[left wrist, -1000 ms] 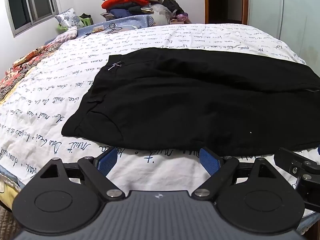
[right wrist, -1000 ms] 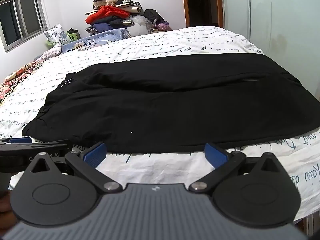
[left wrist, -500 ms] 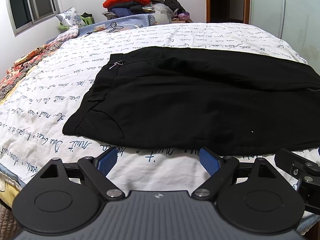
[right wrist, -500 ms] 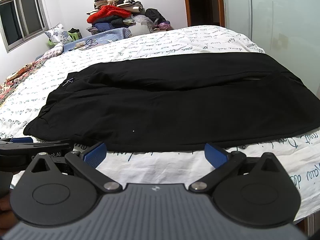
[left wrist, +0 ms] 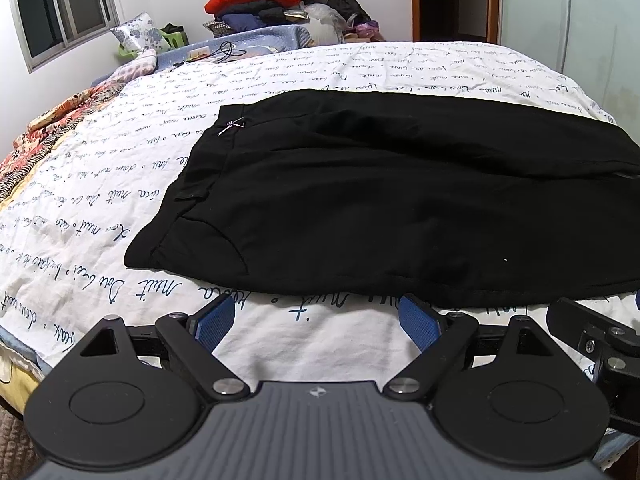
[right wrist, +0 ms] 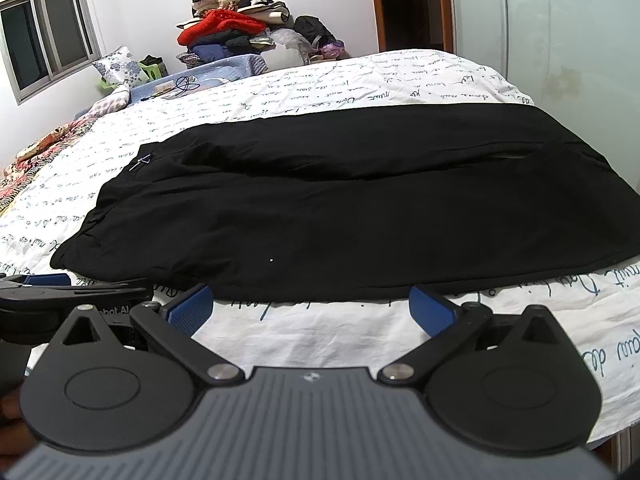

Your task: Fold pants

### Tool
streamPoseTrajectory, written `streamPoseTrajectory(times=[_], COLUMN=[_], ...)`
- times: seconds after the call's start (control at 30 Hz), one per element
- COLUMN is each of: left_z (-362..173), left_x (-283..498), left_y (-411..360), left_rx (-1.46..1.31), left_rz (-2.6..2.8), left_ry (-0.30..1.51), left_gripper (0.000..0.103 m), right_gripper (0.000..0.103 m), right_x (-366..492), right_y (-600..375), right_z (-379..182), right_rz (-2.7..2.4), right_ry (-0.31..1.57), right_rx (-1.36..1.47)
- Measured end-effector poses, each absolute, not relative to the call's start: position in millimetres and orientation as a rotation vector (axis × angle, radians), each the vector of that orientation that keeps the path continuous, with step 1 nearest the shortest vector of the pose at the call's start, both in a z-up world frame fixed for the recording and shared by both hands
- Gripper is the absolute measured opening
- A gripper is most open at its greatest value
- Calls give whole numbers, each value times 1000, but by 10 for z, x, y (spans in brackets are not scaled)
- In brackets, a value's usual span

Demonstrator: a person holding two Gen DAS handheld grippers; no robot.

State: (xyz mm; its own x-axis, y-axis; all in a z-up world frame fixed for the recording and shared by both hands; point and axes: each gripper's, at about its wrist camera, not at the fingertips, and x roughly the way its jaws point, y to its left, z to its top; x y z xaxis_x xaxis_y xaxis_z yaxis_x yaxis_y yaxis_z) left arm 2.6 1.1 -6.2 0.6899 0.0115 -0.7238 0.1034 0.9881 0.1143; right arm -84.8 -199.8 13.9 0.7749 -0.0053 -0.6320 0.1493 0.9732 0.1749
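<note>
left claw (left wrist: 318, 320) edged closer | both claws spread, empty | pants (left wrist: 380, 200) flat on bed (left wrist: 100, 200)

A bed (left wrist: 120, 184) is seen, covered by a white sheet (left wrist: 304, 76) printed with dark handwriting. Black pants (left wrist: 380, 200) are spread flat across the sheet, waistband to the left, legs running to the right. At the far left edge a floral patterned cloth (left wrist: 60, 116) is laid. At the far end a blue quilted pad (left wrist: 256, 42) is placed, with a pile of clothes (left wrist: 260, 0) behind it.
</note>
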Motion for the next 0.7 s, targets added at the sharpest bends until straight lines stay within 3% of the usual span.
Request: streamPoseTrajectory(times=[0.7], left_z=[-99], left_x=[38], left_y=[32], left_rx=[148], left_rz=[-48], left_ry=[822], left_gripper=[90], right_gripper=[103], right_x=[-826], right_y=[-2012], right_z=[124], right_rz=[-71], right_ry=[696], right_rx=[227])
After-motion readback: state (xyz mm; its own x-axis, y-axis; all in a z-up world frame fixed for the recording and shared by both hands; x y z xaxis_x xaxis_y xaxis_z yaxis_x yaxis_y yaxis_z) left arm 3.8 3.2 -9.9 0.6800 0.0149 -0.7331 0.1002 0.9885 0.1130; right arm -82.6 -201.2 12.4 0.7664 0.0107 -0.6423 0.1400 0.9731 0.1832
